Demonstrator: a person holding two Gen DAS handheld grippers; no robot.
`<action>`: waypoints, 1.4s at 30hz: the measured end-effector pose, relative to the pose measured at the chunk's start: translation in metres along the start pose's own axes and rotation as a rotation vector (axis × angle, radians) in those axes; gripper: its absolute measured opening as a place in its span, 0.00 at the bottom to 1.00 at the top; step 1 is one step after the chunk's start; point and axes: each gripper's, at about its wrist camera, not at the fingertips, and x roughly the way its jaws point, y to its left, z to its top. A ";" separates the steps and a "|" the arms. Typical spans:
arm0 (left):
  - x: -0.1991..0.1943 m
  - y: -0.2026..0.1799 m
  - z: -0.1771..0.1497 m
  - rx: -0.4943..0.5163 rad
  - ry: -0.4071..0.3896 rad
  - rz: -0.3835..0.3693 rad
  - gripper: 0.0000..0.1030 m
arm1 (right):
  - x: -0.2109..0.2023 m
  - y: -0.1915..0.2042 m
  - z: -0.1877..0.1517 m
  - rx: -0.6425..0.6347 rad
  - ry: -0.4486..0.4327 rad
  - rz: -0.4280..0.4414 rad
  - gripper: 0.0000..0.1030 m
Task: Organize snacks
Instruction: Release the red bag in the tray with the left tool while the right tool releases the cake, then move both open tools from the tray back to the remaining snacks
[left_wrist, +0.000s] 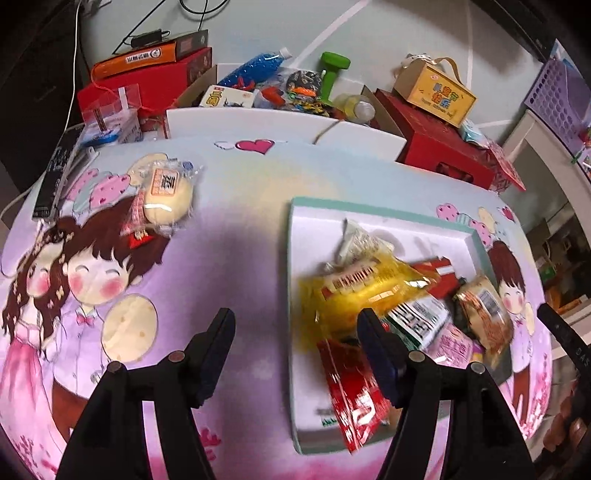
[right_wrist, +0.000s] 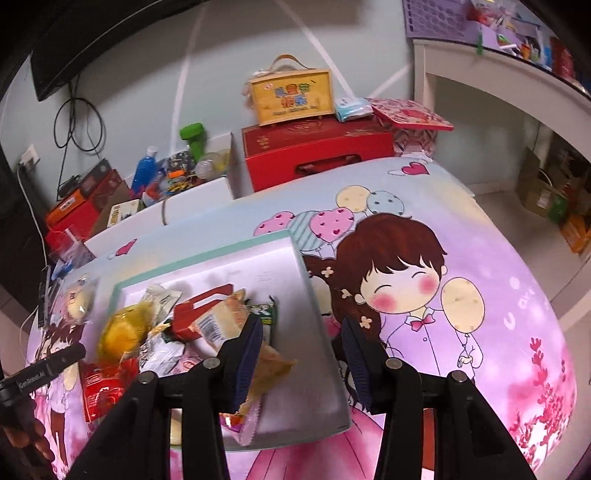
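A shallow white box with a teal rim (left_wrist: 380, 210) lies on the cartoon-print table and holds several snack packets, among them a yellow packet (left_wrist: 354, 291) and a red packet (left_wrist: 351, 402). My left gripper (left_wrist: 295, 332) is open and empty, just left of the box, its right finger over the box edge. A wrapped pale bun (left_wrist: 168, 192) lies with a small red packet (left_wrist: 138, 225) at the far left. In the right wrist view the box (right_wrist: 236, 247) sits left of centre. My right gripper (right_wrist: 303, 332) is open and empty above the box's right side.
Red gift boxes (left_wrist: 443, 147), a yellow carry box (left_wrist: 436, 88), a green dumbbell (left_wrist: 332, 70), a blue bottle (left_wrist: 255, 64) and a white carton (left_wrist: 258, 122) of clutter crowd the table's far edge. A white shelf (right_wrist: 498, 66) stands at the right.
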 end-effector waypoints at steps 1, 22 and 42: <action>0.001 0.000 0.003 0.006 -0.008 0.009 0.67 | 0.001 0.000 0.000 0.002 0.003 0.006 0.47; 0.004 0.056 0.039 -0.096 -0.185 0.136 0.98 | 0.028 0.045 0.003 -0.056 -0.008 0.074 1.00; -0.019 0.138 0.051 -0.239 -0.263 0.106 0.98 | 0.015 0.138 0.004 -0.174 -0.086 0.181 1.00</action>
